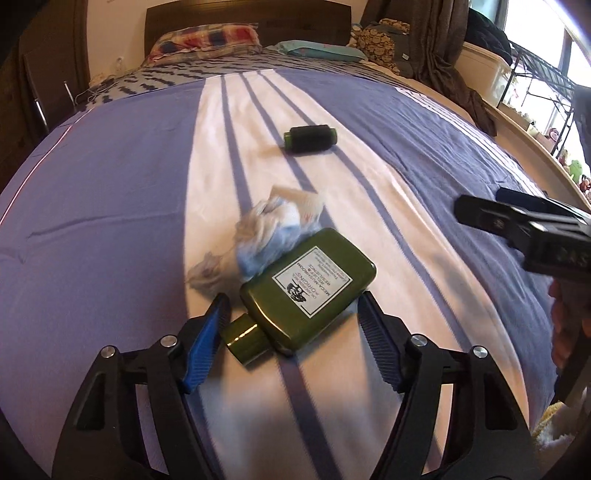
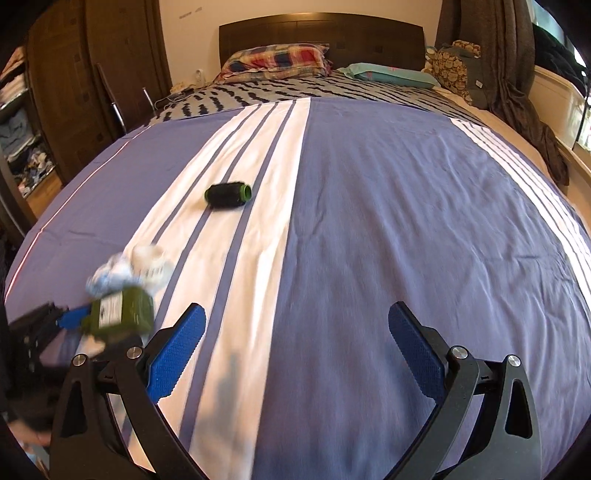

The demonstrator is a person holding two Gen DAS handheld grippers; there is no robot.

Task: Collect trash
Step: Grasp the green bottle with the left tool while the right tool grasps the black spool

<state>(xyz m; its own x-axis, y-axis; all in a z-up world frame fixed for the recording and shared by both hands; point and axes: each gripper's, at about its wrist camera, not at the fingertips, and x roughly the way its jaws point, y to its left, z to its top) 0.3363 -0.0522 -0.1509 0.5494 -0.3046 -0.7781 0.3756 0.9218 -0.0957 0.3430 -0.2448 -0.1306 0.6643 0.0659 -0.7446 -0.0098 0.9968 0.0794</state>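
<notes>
Now, my wide-open, empty left gripper straddles the green bottle; I should close squarely, avoiding the tissue at 11 o'clock.

Both wrist views look low across the bed toward the headboard. The left view sits close over the green bottle, at lower centre. The right view stands farther right, with the bottle at lower left. Both share the dark roll mid-bed.
</notes>
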